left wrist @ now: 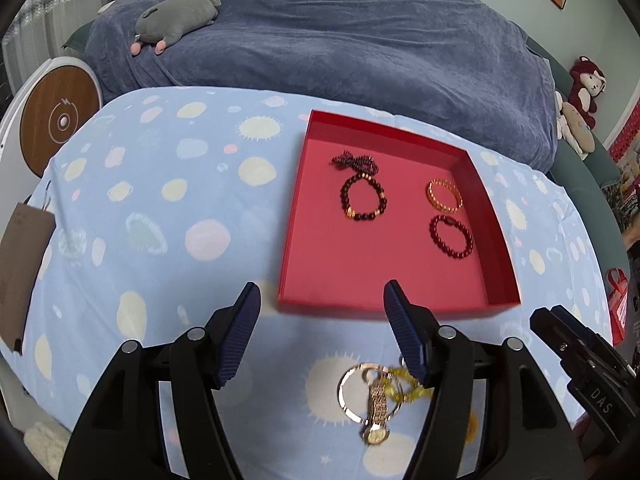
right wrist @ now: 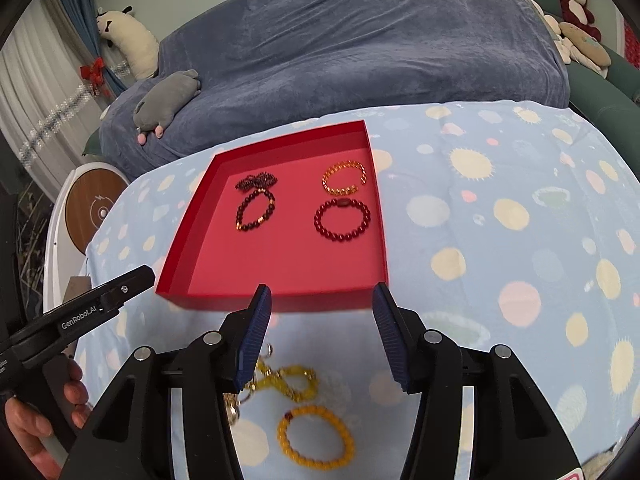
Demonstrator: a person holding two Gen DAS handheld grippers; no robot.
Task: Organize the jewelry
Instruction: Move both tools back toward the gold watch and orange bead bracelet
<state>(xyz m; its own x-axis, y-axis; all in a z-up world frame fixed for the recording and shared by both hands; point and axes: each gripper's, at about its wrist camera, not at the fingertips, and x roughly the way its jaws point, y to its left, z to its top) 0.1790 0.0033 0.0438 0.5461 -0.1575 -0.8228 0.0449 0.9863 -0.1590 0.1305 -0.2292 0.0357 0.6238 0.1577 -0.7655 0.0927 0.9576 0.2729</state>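
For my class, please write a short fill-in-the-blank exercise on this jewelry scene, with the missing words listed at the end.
1. The red tray holds ____ pieces of jewelry.
2. The yellow bead bracelet lies on the ____, outside the tray.
3. The left gripper and right gripper both have their jaws ____.
4. The gold wristwatch lies below the ____ gripper.

Missing words: four; tablecloth; open; left

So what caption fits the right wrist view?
Open right gripper hovers above yellow bead bracelet, red tray holding four bracelets.
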